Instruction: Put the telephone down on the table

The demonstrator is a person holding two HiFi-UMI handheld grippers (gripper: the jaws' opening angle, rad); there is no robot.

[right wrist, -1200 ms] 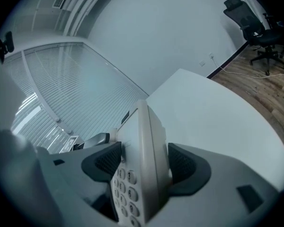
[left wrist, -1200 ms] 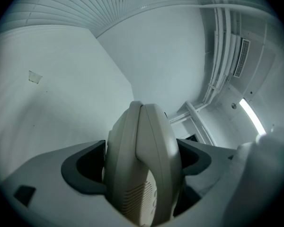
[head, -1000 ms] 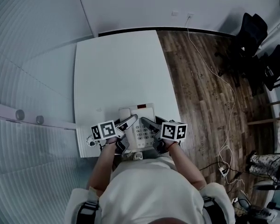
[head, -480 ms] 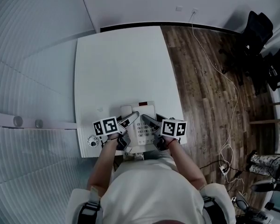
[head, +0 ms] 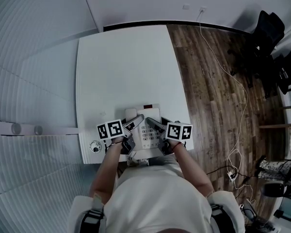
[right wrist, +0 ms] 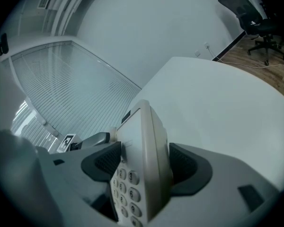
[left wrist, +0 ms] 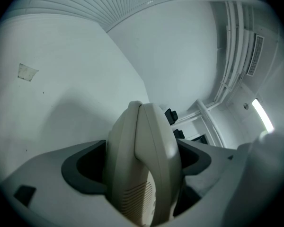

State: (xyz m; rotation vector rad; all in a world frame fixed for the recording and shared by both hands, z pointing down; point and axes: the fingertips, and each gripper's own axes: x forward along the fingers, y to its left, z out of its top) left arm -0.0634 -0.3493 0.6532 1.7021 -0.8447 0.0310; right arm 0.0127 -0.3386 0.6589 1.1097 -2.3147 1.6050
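Note:
A cream desk telephone with a keypad and a handset on its left side is held over the near end of the white table. My left gripper is shut on its handset side; in the left gripper view the telephone fills the gap between the dark pads. My right gripper is shut on the keypad side, where the telephone stands edge-on between the jaws. I cannot tell whether the telephone touches the tabletop.
A small round object lies at the table's near left corner. Wooden floor runs along the right with a white cable and black office chairs. White slatted blinds stand on the left.
Both grippers and the telephone have shifted slightly forward over the table; the view has tilted a little. Both grips look unchanged.

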